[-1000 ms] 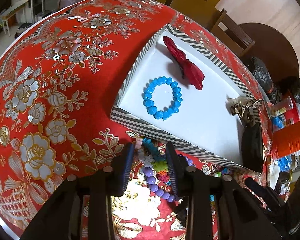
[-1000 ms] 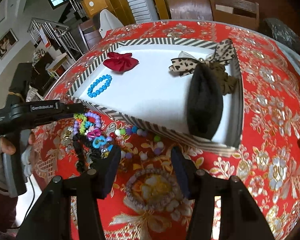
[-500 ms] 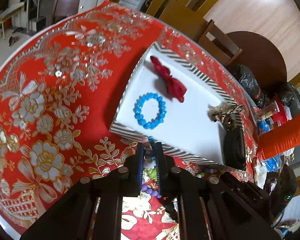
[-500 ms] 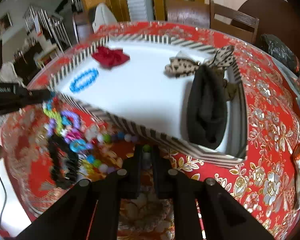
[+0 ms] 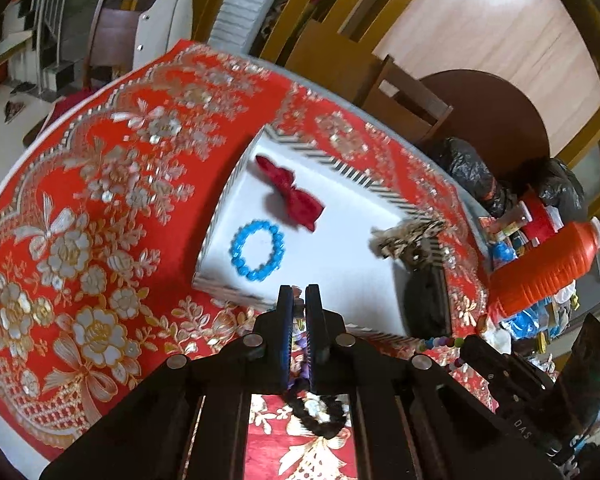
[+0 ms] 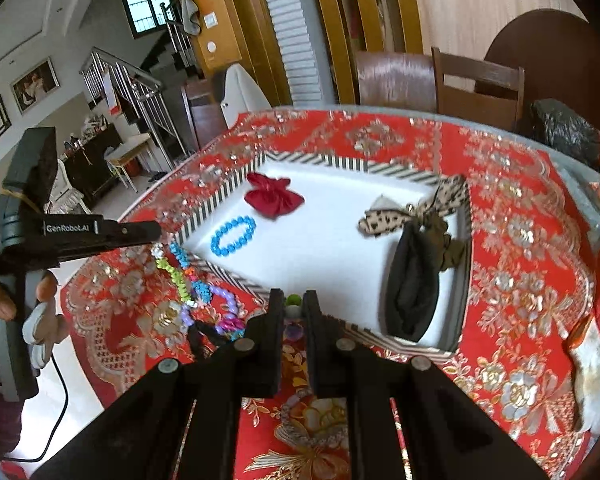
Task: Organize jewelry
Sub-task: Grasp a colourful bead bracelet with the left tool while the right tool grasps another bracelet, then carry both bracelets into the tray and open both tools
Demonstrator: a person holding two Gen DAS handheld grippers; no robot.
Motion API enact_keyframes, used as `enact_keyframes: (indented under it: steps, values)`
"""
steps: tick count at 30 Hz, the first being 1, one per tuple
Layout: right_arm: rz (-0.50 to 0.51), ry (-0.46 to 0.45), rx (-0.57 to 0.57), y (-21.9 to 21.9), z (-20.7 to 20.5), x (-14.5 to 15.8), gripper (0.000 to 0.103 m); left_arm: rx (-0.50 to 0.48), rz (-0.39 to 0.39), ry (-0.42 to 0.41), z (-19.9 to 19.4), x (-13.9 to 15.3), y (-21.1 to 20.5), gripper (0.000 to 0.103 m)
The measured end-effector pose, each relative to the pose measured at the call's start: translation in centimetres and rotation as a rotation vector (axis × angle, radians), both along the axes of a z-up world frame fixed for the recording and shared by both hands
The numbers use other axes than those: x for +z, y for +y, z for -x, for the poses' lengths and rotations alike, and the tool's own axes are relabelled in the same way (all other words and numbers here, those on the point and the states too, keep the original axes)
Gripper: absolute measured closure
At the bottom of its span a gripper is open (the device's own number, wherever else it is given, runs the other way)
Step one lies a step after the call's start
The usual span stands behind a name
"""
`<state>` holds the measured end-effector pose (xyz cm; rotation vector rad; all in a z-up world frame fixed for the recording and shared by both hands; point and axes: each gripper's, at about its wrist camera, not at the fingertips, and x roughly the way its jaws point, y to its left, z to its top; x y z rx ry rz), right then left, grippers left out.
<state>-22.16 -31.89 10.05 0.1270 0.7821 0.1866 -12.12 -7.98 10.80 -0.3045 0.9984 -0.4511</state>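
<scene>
Both grips hide their catch: my left gripper pinches a bead strand, my right gripper blurred beads; red floral surface, staircase at ten o'clock.

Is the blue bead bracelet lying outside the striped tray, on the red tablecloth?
No, the blue bead bracelet lies inside the striped tray, on its white floor near the red bow.

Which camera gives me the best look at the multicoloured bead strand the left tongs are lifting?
Right wrist view: the multicoloured bead strand hangs in full from the left tongs. In the left wrist view, the strand is only a sliver between the closed fingers.
</scene>
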Motion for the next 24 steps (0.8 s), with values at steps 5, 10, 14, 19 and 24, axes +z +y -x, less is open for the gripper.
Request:
enact_keyframes:
  steps: [5,10,14,19,24]
  values:
    - [-0.009,-0.034,-0.009,-0.7,0.3,1.7,0.094,-0.012,0.002,-0.059,0.0,2.6,-0.4,0.099]
    - [-0.001,-0.053,-0.008,-0.9,0.2,2.8,0.094,-0.012,-0.009,-0.091,-0.5,3.8,-0.8,0.099]
    - [0.007,-0.061,-0.015,-1.1,-0.1,3.1,0.094,-0.025,-0.039,-0.106,-1.0,4.0,-1.7,0.099]
    - [0.013,-0.052,-0.028,-1.6,-0.6,2.9,0.094,-0.035,-0.077,-0.125,-1.5,3.9,-3.0,0.099]
    - [0.021,-0.03,-0.041,-2.1,-1.5,2.3,0.094,-0.052,-0.112,-0.14,-1.9,3.5,-4.3,0.099]
